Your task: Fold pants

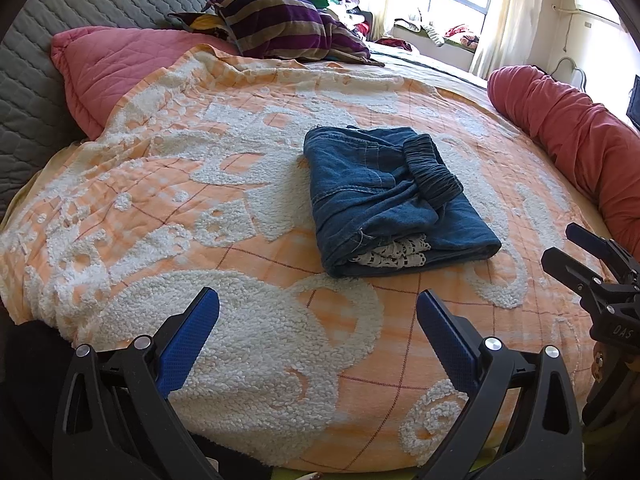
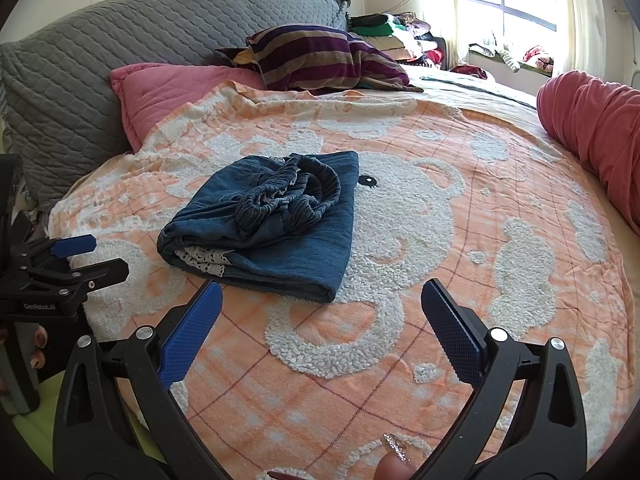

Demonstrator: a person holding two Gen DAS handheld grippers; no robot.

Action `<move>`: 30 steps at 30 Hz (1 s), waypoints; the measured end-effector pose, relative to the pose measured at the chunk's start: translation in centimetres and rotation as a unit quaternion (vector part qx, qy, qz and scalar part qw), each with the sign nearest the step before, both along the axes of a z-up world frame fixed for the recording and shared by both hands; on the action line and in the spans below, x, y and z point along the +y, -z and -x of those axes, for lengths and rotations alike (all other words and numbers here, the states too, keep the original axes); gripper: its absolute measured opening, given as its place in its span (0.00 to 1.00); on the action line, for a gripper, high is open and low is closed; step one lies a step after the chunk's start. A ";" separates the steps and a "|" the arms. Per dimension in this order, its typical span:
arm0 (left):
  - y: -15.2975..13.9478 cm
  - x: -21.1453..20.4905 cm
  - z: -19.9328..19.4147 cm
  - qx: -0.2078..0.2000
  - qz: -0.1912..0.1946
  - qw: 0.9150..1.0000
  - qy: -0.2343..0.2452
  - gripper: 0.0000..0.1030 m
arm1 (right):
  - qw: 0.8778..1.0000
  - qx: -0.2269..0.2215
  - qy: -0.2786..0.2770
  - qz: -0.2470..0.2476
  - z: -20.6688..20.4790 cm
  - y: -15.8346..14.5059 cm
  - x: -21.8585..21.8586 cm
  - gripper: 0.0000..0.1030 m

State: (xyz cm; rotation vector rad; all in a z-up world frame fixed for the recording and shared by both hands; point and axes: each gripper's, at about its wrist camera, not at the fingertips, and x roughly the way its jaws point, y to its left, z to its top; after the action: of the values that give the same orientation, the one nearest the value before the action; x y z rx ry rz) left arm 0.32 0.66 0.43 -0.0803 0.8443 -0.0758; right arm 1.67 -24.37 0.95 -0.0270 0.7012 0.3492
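Both tools, left tool [image 1: 318,320] and right tool [image 2: 322,312], hang released and empty over my near bed [image 1: 248,344] edge. Folded pants [image 1: 394,196] lie ahead between them, long axis running away, neither nearer.

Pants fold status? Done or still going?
Looks done: the denim pants lie in a compact folded bundle on the orange blanket, waistband on top, a bit of white lace showing at the near edge. In hand: nothing. The left gripper and right gripper are both open and apart from the bundle. Left: maybe tidying the bunched waistband; otherwise nothing obvious.
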 end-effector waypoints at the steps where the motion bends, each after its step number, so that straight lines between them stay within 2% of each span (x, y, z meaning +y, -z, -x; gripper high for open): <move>1: 0.0 0.0 0.0 0.000 0.000 1.000 0.000 0.96 | 1.000 0.000 0.000 0.000 0.0 0.0 0.0 0.91; 11: 0.1 0.2 -0.1 0.003 -0.010 1.000 -0.001 0.96 | 1.000 -0.001 0.002 0.002 0.0 0.0 -0.1 0.91; 15: -0.4 0.5 -0.2 0.006 0.010 1.000 -0.009 0.96 | 1.000 -0.001 0.006 0.007 -0.2 0.1 -0.5 0.91; 21: -0.9 1.6 -0.9 -0.007 0.017 0.999 -0.032 0.96 | 1.000 0.007 0.021 0.011 -0.9 0.5 -1.5 0.91; 24: -0.3 2.7 -3.0 0.002 -0.012 0.999 -0.043 0.96 | 0.999 0.011 0.035 0.015 -1.6 0.7 -2.5 0.91; 26: 0.6 4.5 -5.2 0.023 -0.021 0.997 -0.064 0.96 | 0.998 0.014 0.056 0.014 -2.4 0.8 -4.0 0.91; 28: 1.3 6.8 -7.7 0.038 -0.030 0.995 -0.089 0.96 | 0.996 0.015 0.090 0.024 -3.7 1.0 -6.6 0.91; 30: 2.3 9.9 -11.3 0.056 -0.058 0.989 -0.127 0.96 | 0.993 0.029 0.116 0.018 -5.0 1.4 -9.3 0.91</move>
State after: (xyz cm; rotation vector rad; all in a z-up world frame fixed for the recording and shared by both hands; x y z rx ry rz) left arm 11.64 10.54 -1.82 -0.0832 0.9428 0.2199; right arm 6.70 -33.62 -0.44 0.0301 0.7589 0.1146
